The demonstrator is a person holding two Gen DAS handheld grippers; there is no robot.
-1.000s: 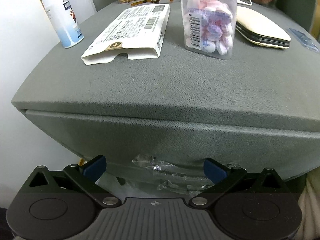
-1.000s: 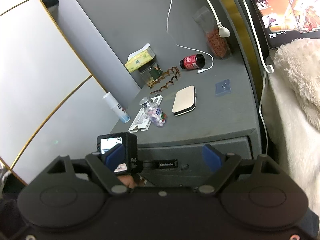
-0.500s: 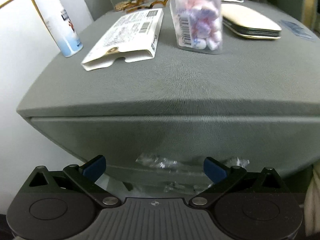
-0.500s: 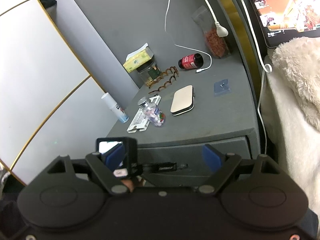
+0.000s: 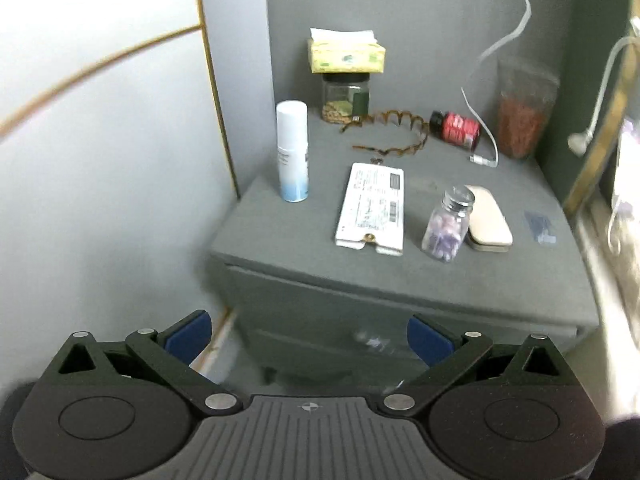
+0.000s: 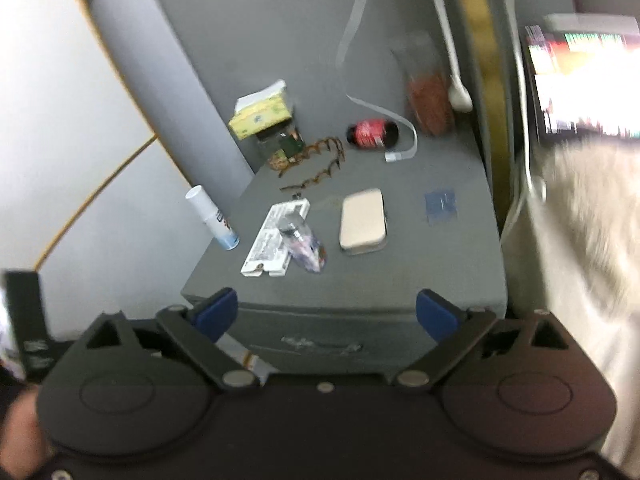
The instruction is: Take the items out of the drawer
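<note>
The grey nightstand [image 5: 400, 280] has a drawer front [image 5: 320, 320] [image 6: 332, 328] below its top, with a clear plastic wrapper [image 5: 372, 342] [image 6: 320, 345] showing at the drawer. On top lie a white flat box [image 5: 372, 204] [image 6: 276, 240], a clear bottle of pink and purple pills [image 5: 448, 226] [image 6: 302, 244] and a cream case [image 5: 486, 220] [image 6: 363, 218]. My left gripper [image 5: 308, 336] is open and empty, back from the drawer front. My right gripper [image 6: 327, 314] is open and empty, also back from the stand.
A white spray can [image 5: 293, 152], a jar under a tissue pack [image 5: 346, 80], a brown hair band [image 5: 388, 136], a red bottle [image 5: 456, 128], a bag of red bits [image 5: 522, 120] and a white cable [image 5: 486, 136] crowd the back. White wall left; fluffy blanket [image 6: 580, 260] right.
Both grippers have pulled back and up from the nightstand; the left one was close under the top's front edge and now sees the whole top. Both stay open.
</note>
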